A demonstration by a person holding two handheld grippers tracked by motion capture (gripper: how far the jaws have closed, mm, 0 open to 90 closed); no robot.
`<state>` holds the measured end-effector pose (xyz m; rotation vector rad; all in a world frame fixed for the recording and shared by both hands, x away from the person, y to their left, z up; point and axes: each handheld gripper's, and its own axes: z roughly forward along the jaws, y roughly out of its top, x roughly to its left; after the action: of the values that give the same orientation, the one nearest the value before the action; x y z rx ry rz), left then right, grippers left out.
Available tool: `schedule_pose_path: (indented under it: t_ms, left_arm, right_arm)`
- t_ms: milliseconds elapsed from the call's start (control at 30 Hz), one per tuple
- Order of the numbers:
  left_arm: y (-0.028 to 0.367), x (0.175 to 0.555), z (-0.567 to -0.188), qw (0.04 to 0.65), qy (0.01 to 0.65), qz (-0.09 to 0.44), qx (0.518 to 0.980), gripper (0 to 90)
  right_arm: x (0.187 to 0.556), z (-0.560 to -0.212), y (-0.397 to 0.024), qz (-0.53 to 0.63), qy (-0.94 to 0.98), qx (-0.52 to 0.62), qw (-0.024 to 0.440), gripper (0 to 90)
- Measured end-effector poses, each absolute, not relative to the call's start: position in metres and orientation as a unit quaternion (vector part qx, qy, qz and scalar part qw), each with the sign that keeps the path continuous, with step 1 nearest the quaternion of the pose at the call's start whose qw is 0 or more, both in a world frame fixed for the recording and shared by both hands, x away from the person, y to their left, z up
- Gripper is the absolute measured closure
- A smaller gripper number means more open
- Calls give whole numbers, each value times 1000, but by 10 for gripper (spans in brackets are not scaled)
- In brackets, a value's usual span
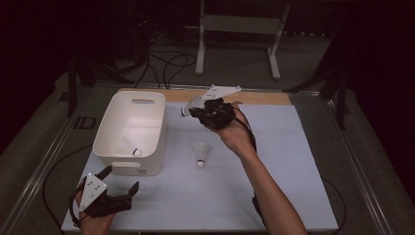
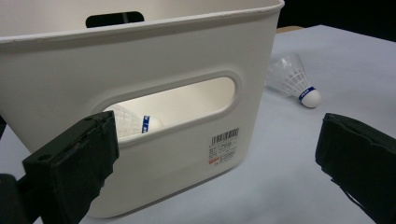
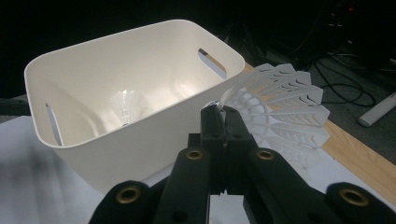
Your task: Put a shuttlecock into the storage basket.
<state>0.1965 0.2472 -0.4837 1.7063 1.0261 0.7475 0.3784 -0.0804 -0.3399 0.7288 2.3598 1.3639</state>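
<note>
Shuttlecocks are what we handle here, all white with netted plastic skirts and rounded cork tips; the two whose bands we can read carry a blue ring. Starting at the left, our left gripper [image 1: 119, 182] hovers near the front-left corner of the tabletop [image 1: 274, 196], its jaws spread wide with nothing between them, aimed at the front wall of the white bin [image 1: 128, 169]. That bin sits toward the left edge, and inside it lies one shuttlecock [image 1: 133, 148], which we also see through the handle slot in the left gripper view. Further right, a second shuttlecock [image 1: 201, 153] stands on its cork tip near the middle of the tabletop, apart from the bin. Beyond it, toward the back edge, our right gripper [image 1: 193, 110] is raised above the surface with its jaws clamped on the skirt of a third shuttlecock [image 3: 280, 102], just beside the bin's right rim. We work on a pale sheet with a wooden strip [image 1: 264, 97] along the back; behind it the room is dark, with cables [image 1: 166, 61] on grey floor and a white frame [image 1: 240, 29]
</note>
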Motion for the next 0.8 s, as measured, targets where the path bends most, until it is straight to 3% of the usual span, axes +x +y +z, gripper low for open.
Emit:
schedule_pose_path:
  t_ms: [800]
  left_arm:
    - [248, 196, -484, 486, 423, 308, 699, 0]
  right_arm:
    - [379, -334, -66, 479, 827, 250, 155, 895]
